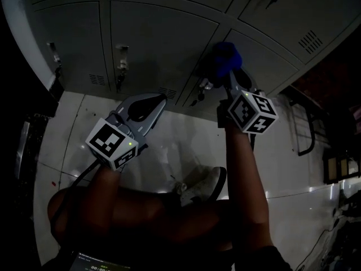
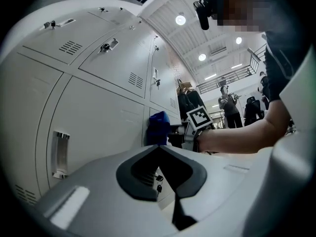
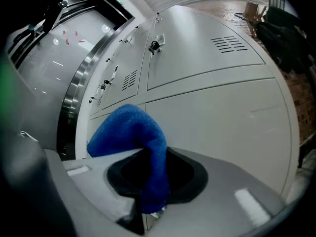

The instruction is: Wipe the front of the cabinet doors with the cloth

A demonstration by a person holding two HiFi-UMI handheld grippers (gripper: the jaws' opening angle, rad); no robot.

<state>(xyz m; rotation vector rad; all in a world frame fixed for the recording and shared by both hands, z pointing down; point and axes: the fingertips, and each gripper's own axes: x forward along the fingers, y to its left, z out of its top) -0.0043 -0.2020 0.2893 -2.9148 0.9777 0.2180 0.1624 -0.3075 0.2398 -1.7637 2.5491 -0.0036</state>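
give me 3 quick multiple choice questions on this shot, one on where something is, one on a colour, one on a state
1. Where is the cloth?
A) on the floor
B) in the right tool, up at a cabinet door
C) on a table

2. What colour is the cloth?
A) red
B) white
C) blue

3. How does the left tool stand?
A) shut, empty
B) wide open
C) shut on a key

Answers:
1 B, the right tool's jaws clamp it beside the door.
2 C, it shows blue in every view.
3 A, its jaws meet with nothing between them.
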